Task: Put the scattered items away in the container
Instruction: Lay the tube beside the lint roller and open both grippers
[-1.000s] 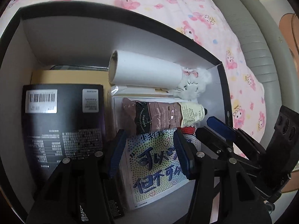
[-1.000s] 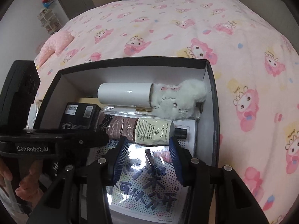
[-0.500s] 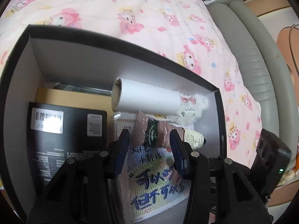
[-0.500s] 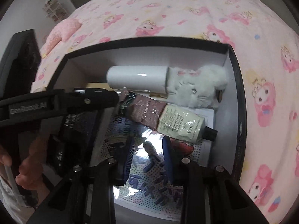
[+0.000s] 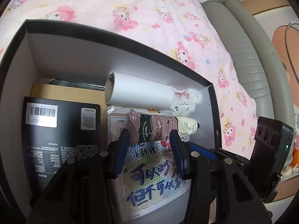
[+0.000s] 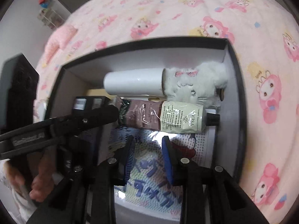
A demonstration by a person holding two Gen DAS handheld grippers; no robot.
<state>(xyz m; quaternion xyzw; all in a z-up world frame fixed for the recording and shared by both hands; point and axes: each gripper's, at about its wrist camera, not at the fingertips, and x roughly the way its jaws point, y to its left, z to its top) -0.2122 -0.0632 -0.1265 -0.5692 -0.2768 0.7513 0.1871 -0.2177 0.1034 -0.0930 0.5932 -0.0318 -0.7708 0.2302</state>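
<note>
The job looks nearly done, as far as these views reach: no loose item shows on the bed (image 5: 142, 5), and everything in sight already lies inside the box (image 5: 93, 35), which sits on the quilt near the bed's right edge. Whether anything remains scattered outside the views cannot be told. Going left to right inside the box: a black carton (image 5: 61, 132) lies against the left wall, over a tan carton (image 5: 67, 91) with a dark item behind it toward the back-left corner; next comes a white roll (image 5: 140, 91) along the back wall, its right end touching a white plush (image 5: 186, 102) in the back-right corner. In front of the roll a tube (image 6: 168, 117) lies crosswise, cap toward the right wall, resting on a flat printed packet (image 5: 151, 177) that covers the floor of the right half. The left tool (image 5: 149, 147) hangs over the packet, fingers spread with nothing between them. The right tool (image 6: 147, 158), beside the right wall, has its fingers narrowly apart and is also empty.
</note>
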